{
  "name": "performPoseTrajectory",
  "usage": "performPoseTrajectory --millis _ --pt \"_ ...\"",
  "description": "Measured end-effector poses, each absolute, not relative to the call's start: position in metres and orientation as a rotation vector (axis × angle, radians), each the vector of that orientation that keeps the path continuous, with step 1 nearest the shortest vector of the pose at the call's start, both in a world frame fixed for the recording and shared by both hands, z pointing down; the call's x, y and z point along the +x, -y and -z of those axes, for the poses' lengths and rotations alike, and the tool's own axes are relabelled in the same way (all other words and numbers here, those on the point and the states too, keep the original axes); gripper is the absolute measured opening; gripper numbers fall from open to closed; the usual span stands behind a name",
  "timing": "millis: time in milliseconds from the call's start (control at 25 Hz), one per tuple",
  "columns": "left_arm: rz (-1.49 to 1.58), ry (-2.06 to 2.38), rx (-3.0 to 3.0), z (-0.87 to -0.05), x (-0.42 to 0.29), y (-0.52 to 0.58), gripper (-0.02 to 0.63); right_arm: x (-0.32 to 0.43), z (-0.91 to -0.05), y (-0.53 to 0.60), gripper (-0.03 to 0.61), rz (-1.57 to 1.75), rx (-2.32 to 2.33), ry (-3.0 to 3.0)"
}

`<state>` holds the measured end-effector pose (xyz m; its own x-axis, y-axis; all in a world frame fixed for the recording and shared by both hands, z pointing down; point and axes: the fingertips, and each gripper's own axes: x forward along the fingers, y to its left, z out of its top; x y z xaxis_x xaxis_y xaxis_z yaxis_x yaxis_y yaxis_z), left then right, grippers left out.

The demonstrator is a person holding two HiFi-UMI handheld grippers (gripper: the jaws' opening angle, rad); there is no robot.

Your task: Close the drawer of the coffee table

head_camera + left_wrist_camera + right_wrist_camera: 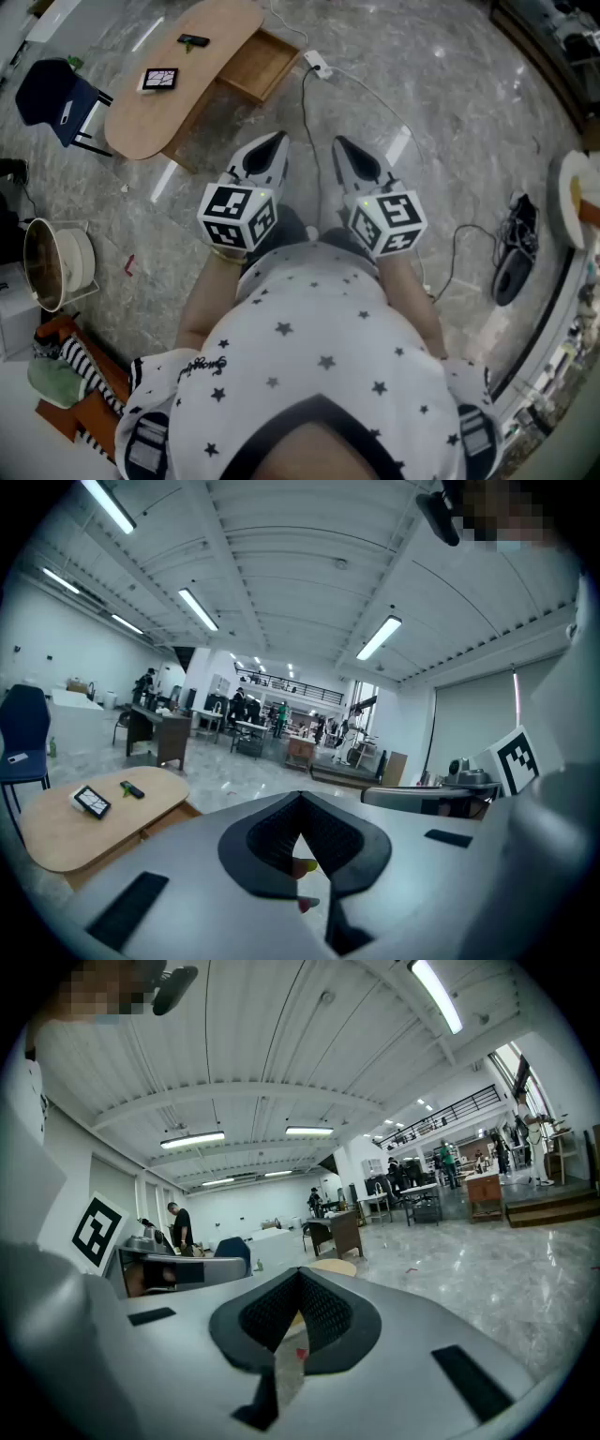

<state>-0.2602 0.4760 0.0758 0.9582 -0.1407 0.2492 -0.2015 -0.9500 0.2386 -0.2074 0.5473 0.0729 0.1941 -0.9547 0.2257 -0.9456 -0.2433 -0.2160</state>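
Marble floor (422, 94) surrounds the coffee table (187, 103), drawer (255, 66) open; left claw (278, 139) and right claw (339, 142) closed, empty.

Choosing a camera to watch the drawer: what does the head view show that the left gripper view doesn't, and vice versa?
Head view only: the inside of the open drawer and the power strip on the floor. Left gripper view only: ceiling lights and distant desks. Both: the coffee table, the device on it, the blue chair.
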Motion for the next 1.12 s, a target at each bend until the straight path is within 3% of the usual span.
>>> performPoseTrajectory --millis 1120 --pt "-0.350 0.317 2.848 -0.080 -0.243 -0.474 0.009 -0.194 -0.079 -0.542 0.006 0.532 -2.336 -1.959"
